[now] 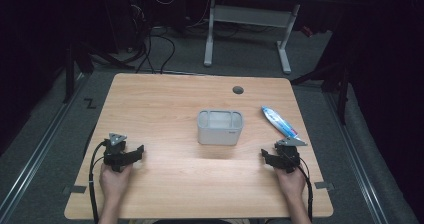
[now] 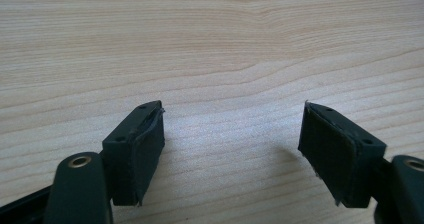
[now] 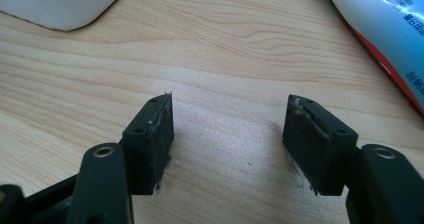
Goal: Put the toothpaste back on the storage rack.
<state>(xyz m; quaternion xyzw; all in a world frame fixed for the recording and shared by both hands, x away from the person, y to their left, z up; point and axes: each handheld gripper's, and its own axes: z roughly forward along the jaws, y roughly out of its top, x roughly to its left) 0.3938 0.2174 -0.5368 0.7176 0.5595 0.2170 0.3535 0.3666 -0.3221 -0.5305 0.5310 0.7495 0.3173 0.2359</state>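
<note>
Resting low on the table [image 1: 165,104], left gripper [image 2: 232,144] and right gripper [image 3: 230,139], fingers spread wide, empty

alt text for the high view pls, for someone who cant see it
A person's hands rest two open grippers, the left gripper and the right gripper, on a wooden table. Between them, farther back, stands a white container, with a toothpaste tube lying to its right.

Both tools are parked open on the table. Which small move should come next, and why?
Probably ease the right tool forward toward the blue-and-white tube with the red end. The tube lies flat just ahead of that tool, right of the grey rectangular plastic bin, and its jaws stand apart with nothing between them.
</note>
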